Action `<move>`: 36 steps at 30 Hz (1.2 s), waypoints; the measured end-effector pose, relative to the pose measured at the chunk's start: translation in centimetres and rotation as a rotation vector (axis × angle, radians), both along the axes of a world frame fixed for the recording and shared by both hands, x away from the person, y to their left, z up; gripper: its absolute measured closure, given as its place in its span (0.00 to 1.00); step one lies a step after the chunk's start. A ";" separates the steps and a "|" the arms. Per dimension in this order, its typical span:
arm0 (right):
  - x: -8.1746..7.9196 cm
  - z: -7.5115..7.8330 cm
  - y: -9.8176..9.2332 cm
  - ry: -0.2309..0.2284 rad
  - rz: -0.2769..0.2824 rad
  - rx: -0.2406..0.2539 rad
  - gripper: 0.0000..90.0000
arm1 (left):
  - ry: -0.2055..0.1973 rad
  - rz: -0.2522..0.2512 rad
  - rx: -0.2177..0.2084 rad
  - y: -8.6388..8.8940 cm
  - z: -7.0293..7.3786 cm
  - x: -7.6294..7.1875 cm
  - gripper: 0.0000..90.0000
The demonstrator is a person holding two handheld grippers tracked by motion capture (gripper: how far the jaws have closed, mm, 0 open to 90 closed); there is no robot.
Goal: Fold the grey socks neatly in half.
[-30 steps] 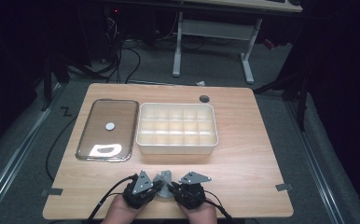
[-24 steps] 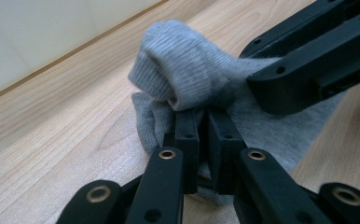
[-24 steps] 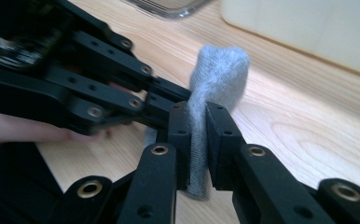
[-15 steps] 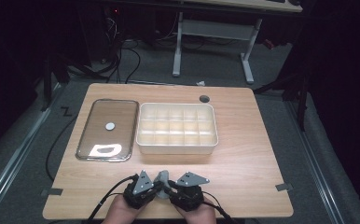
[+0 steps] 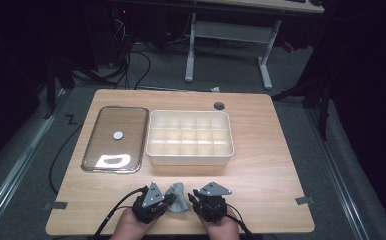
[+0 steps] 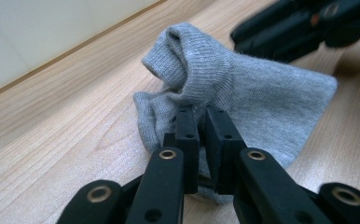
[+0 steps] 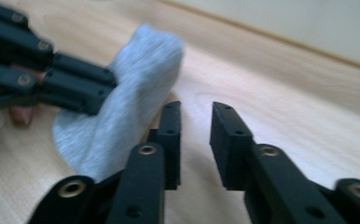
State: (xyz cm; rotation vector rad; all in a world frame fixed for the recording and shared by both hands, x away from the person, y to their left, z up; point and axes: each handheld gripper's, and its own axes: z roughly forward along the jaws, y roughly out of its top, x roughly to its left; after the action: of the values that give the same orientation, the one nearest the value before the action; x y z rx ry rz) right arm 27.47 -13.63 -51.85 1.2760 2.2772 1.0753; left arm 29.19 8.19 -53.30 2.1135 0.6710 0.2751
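Sock (image 5: 177,197) pinched by the left gripper (image 5: 167,200), right gripper (image 5: 195,199) loose beside it.

Grey fabric sits bunched between the two grippers at the near table (image 5: 261,165) edge, with the left gripper's jaws pressed together on a fold of it (image 6: 201,88). The right gripper (image 7: 194,140) stands just to the sock's (image 7: 122,112) side; its jaws have just been closing, a bare gap of wood between them, nothing held. Ahead of both grippers lie a white compartment box (image 5: 189,157) and a metal tray (image 5: 115,140).

Left tool (image 6: 201,119) pinching a crumpled grey sock (image 6: 243,88) — wooden table (image 6: 61,121), other tool (image 6: 304,25) beyond
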 end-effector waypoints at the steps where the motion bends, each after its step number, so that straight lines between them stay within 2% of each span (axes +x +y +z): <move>1: 0.0 -0.2 0.3 0.006 0.009 -0.008 0.89 | 0.000 0.000 0.000 0.0 0.0 0.0 0.93; 7: -0.1 -0.8 1.2 0.026 0.052 -0.012 0.92 | -0.001 0.000 0.001 0.0 0.0 0.0 0.93; 10: -0.2 -0.4 1.9 0.007 0.080 0.015 0.96 | -0.002 0.001 0.001 0.0 0.0 0.0 0.93; 12: -0.4 0.0 2.4 -0.008 0.094 0.014 1.00 | -0.004 0.002 0.002 0.0 0.0 0.0 0.93; 16: -0.8 0.9 3.1 -0.037 0.118 0.019 1.00 | -0.009 0.008 0.006 -0.1 0.0 -0.1 0.94; 21: -0.8 1.1 3.1 -0.037 0.129 0.009 1.00 | -0.020 0.011 0.015 -0.2 0.0 -0.2 0.93; 25: -0.6 1.2 2.8 -0.035 0.115 0.001 0.99 | -0.019 0.007 0.012 -0.2 0.0 -0.1 0.92; 30: -0.3 1.1 1.8 -0.024 0.086 0.025 0.98 | -0.012 -0.003 0.001 -0.2 0.1 -0.1 0.88; 36: -0.9 1.2 2.2 -0.035 0.098 0.046 0.97 | -0.009 -0.007 -0.002 -0.1 0.1 0.0 0.87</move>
State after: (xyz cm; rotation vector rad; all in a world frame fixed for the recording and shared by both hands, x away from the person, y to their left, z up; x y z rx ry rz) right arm 26.53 -11.45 -50.65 1.1641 2.3230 1.1799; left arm 29.20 8.05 -53.22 2.1114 0.6580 0.2800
